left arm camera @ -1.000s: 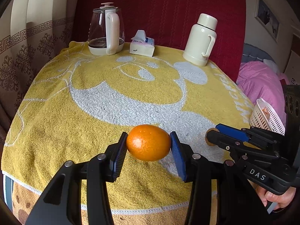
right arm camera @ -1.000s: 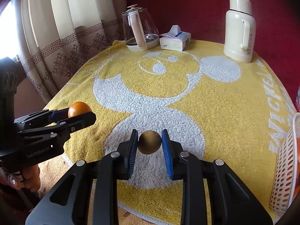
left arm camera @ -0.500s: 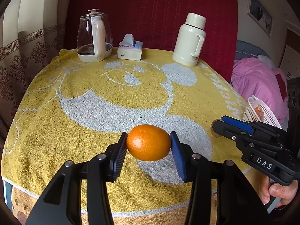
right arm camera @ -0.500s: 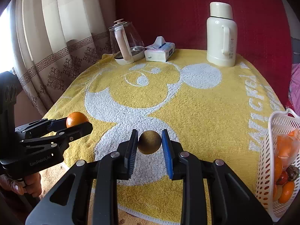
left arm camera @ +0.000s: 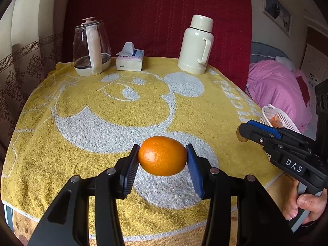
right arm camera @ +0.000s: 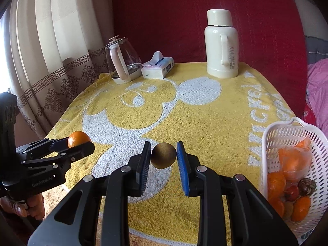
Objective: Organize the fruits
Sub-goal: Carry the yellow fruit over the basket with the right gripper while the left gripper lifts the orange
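Orange and glossy, the mandarin (left arm camera: 162, 155) is sitting clamped between the pads of the left gripper (left arm camera: 162, 157), held clear above the yellow towel (left arm camera: 92, 106) that is covering the table. To its right, the right gripper (right arm camera: 164, 158) is pinching a small brown round fruit (right arm camera: 163, 158) in narrow jaws, also off the cloth. Judging by how things lie, the sorting is looking well advanced: the white basket (right arm camera: 287, 129) at the near right edge is already holding several oranges and a few darker fruits, no loose fruit is showing on the towel, and only these two pieces are waiting to go in. At the far side, a glass kettle (left arm camera: 91, 48), a tissue pack (left arm camera: 129, 60) and a cream thermos (left arm camera: 195, 45) are standing untouched. Much of the basket is being cut off by the frame edge, so its full contents are staying hidden, and the kind of brown fruit is proving hard to make out.
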The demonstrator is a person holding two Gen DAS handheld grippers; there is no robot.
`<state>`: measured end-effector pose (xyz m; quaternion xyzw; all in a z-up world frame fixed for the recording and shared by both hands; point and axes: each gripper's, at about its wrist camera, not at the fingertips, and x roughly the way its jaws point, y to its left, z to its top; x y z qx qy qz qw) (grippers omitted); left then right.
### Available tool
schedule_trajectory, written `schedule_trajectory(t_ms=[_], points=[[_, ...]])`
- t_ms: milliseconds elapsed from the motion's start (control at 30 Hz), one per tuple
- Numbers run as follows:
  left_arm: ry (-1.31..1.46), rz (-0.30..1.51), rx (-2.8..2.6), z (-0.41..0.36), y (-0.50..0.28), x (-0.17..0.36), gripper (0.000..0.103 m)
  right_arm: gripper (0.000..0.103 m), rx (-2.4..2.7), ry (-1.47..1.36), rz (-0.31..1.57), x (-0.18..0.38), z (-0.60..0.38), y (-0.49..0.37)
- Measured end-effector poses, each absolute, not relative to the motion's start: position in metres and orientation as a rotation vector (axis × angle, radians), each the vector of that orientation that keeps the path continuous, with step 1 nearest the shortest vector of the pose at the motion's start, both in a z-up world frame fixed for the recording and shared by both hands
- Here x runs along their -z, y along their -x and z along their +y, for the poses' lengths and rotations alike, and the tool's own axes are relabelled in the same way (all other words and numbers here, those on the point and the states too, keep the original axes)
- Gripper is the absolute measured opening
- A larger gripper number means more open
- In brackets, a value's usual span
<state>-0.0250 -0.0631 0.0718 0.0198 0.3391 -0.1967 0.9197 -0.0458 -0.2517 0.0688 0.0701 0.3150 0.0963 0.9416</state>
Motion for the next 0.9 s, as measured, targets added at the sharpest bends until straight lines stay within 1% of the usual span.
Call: schedule_trajectory(t_ms=[900], points=[[-0.099,0.694,0.496,-0.117,0.024,-0.082,0.046,0.027,0.012,-0.251,0.579,-0.078,-0.348,0.068]])
